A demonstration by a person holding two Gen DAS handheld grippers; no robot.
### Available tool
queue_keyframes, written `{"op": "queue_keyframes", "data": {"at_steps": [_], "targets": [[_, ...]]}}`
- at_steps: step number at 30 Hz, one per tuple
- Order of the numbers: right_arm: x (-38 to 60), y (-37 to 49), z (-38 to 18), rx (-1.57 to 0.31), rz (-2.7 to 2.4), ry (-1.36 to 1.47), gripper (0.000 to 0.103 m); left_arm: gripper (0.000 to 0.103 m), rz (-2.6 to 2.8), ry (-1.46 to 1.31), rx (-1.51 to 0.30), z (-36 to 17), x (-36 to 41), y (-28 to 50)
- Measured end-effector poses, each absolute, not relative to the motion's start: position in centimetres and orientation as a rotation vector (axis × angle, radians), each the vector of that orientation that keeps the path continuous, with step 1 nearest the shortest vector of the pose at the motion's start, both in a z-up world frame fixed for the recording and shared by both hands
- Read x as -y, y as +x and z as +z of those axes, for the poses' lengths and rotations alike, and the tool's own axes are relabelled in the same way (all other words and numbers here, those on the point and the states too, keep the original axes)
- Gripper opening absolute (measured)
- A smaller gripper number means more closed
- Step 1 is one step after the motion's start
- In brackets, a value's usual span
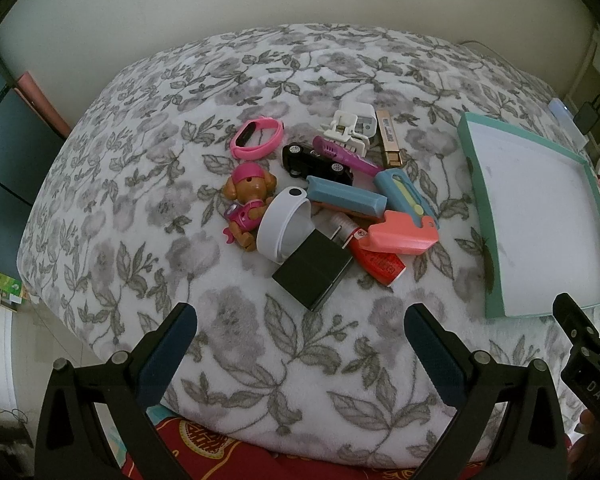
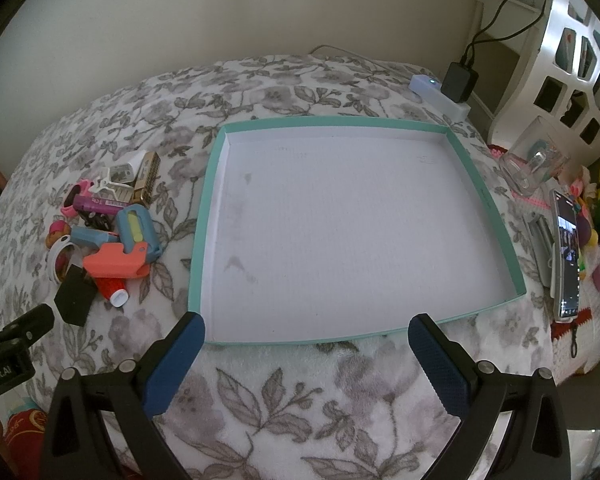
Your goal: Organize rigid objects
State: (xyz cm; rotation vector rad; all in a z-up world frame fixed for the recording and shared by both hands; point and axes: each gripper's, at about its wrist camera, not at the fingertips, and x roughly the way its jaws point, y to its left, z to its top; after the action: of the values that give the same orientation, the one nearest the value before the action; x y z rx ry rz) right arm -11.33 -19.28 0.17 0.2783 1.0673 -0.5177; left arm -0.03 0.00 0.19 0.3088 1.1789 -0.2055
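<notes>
Wide-open, empty left gripper (image 1: 300,344) low in frame faces the black block (image 1: 314,270) (stiff, light); grip its flat sides.

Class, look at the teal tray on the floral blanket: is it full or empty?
Empty. The teal tray shows only its bare white floor with faint smudges; the pile of small objects lies outside it on the blanket.
</notes>
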Motion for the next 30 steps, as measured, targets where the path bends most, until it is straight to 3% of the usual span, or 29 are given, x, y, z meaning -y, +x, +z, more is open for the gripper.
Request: {"op": "queue_keyframes", "data": {"at_steps": [10,18,30], "targets": [[19.1,-11.1,1.8,-0.973,-0.469,0.3,0.103,0.103,-0.175,0.243,-1.167,1.8,-1.1,1.6],[17.1,-6.2,4.6,-0.931,-0.324,0.327,0.103,0.103,-0.103,0.089,-1.197,3.6,-3.6,6.3],[13.2,1.8,-1.1,-1.097,-0.172,0.348,0.103,0.103,-0.02,-0.04,-1.334,-0.5,-5.2,11.6]]}}
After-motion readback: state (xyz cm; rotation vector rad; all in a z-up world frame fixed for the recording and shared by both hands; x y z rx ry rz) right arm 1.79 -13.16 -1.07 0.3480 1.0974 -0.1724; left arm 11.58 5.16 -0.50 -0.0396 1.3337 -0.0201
